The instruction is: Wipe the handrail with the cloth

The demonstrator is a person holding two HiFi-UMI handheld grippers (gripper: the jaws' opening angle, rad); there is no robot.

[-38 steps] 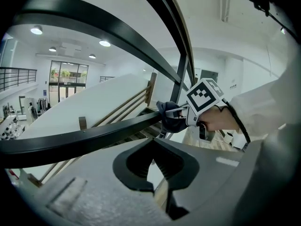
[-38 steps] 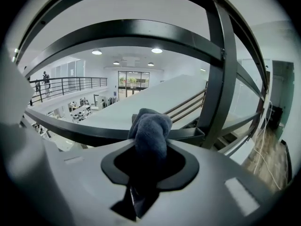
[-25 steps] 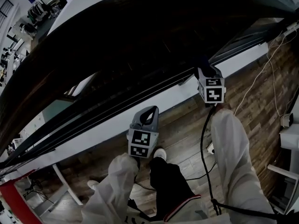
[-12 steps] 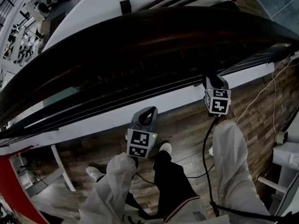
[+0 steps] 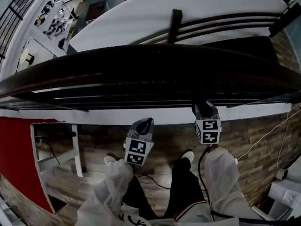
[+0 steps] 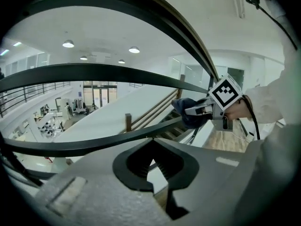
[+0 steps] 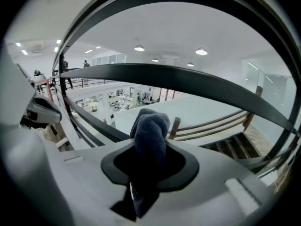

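Observation:
The dark wooden handrail runs across the head view, from left to right. My right gripper is raised just under its near edge and is shut on a dark blue cloth that stands bunched up out of the jaws. In the left gripper view, the cloth sticks out ahead of the right gripper, beside the thinner railing bars. Lower down and to the left, my left gripper is shut with nothing in it, clear of the rail. In its own view, the left gripper has its jaws together.
Thin dark bars run below the handrail above a white ledge. Beyond the railing lies an open lower floor. A red wall stands at the left. Cables trail over the wooden floor at the right, and the person's legs are below.
The head view has swung, so the handrail now lies level instead of slanting. Both grippers keep their places under it, the right one a little lower and further left in view.

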